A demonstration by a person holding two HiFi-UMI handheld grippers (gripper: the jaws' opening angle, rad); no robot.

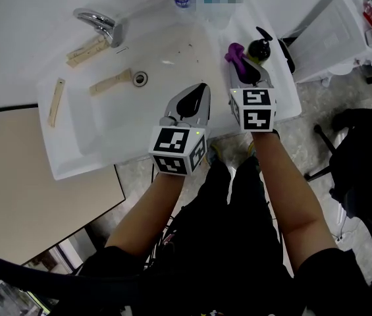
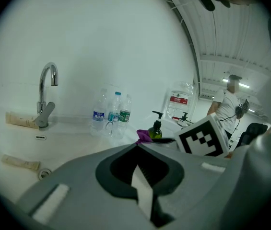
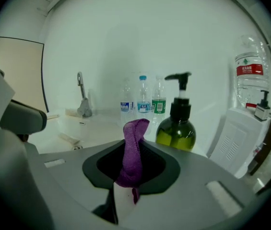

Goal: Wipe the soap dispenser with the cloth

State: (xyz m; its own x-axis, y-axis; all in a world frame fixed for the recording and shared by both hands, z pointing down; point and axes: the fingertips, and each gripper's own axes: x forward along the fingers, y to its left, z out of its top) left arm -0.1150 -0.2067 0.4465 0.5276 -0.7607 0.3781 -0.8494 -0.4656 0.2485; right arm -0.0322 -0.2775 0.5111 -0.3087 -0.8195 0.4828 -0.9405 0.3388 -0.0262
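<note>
The right claw point(image 1: 243, 70) was clamped on the purple cloth point(image 3: 133, 150), with its jaws closed on the lower fold and the free end of the cloth standing upright above the jaw tips. The soap dispenser point(image 3: 176, 128), a green bottle with a black pump head, stood upright just ahead of this claw and slightly to its right, on the white surface point(image 1: 284, 101) at the rim of the sink point(image 1: 64, 160). In the right gripper view a narrow gap separated the cloth from the dispenser body. The left claw point(image 1: 201, 92) was positioned beside the right claw, to its left, over the front part of the basin. Its jaws were together, with nothing between them. From the left claw, the dispenser lay ahead and to the right, with the cloth directly beside it. The faucet point(image 1: 100, 24) stood well ahead and to the left of both claws. Three small water bottles point(image 3: 144, 101) stood behind the dispenser, farther ahead of the right claw, against the wall.
</note>
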